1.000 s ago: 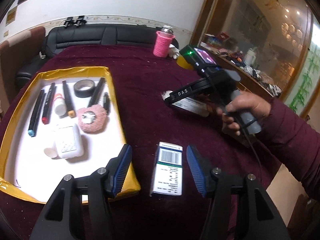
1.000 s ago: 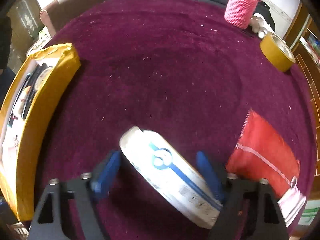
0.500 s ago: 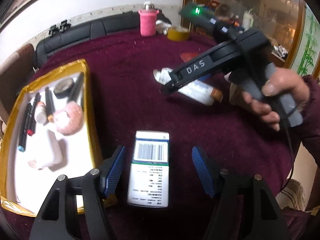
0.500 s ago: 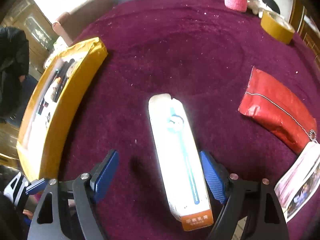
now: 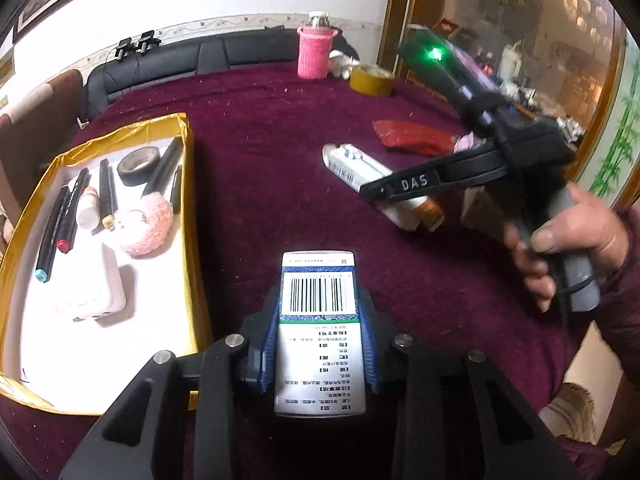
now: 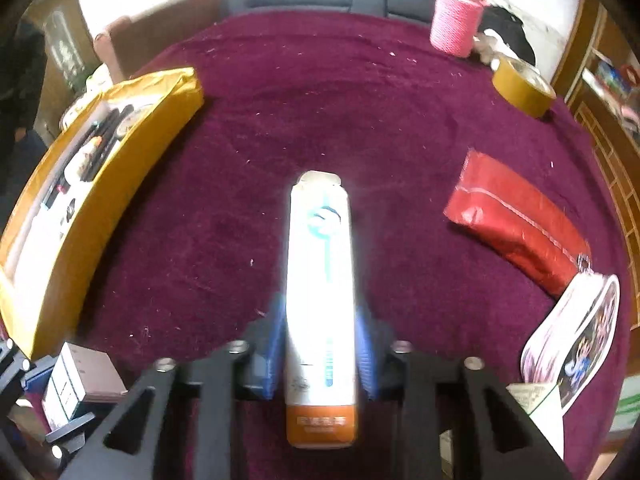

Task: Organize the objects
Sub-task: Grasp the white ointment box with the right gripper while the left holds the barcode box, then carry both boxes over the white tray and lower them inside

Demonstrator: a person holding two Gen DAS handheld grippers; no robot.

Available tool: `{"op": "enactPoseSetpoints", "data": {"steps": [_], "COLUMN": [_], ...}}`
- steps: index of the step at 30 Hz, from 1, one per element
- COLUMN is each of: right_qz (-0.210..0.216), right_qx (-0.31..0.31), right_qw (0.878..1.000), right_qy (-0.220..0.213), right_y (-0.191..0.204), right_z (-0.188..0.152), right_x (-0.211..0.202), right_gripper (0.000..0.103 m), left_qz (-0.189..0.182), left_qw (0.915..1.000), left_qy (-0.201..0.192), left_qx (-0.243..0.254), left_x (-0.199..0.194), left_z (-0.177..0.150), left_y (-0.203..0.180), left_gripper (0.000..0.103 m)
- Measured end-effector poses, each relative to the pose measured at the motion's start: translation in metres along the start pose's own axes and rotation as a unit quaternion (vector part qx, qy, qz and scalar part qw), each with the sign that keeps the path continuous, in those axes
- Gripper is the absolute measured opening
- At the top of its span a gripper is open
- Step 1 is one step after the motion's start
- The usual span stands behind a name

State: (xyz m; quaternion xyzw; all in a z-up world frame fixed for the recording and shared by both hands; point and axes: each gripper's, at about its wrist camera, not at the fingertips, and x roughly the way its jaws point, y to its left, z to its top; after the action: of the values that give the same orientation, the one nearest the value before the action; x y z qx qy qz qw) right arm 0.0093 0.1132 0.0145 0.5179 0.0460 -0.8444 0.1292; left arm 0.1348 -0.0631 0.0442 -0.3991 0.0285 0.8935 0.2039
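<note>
A small white box with a barcode (image 5: 318,280) lies on the maroon tablecloth. My left gripper (image 5: 319,344) has its blue pads against the box's two long sides, and the jaws are closing on it. A long white box with an orange end (image 6: 320,248) lies lengthwise between the blue pads of my right gripper (image 6: 320,356), whose jaws are closing onto its sides. In the left wrist view a hand holds the right gripper over that long box (image 5: 352,164). The gold-edged tray (image 5: 188,168) sits to the left of both boxes.
The tray holds several markers, a black tape roll (image 5: 138,162), a pink puff (image 5: 146,226) and a white charger (image 5: 100,292). A red pouch (image 6: 516,216), a picture card (image 6: 576,336), a yellow tape roll (image 6: 524,88) and a pink-sleeved bottle (image 6: 456,20) are on the cloth.
Both pairs of jaws went from wide apart to tight against their boxes. The right gripper lined up along the long box. The left gripper came closer over the barcode box.
</note>
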Motion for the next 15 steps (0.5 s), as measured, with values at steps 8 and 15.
{"op": "enactPoseSetpoints", "data": {"steps": [8,15], "right_qz": [0.054,0.088], "right_qx": [0.081,0.081], "right_qw": [0.995,0.992], "right_qy": [-0.023,-0.050], "right_y": [-0.026,-0.009], "right_z": [-0.008,-0.006], "right_x": [-0.020,-0.054], "right_gripper": [0.032,0.032], "left_qz": [-0.001,0.040], "left_qw": [0.9987,0.9937], "left_qy": [-0.047,-0.071], "left_qx": [-0.019,-0.077], "left_x": [-0.041,-0.076], "left_z": [0.006,0.002], "left_y": [0.009,0.058], "left_gripper": [0.033,0.033]}}
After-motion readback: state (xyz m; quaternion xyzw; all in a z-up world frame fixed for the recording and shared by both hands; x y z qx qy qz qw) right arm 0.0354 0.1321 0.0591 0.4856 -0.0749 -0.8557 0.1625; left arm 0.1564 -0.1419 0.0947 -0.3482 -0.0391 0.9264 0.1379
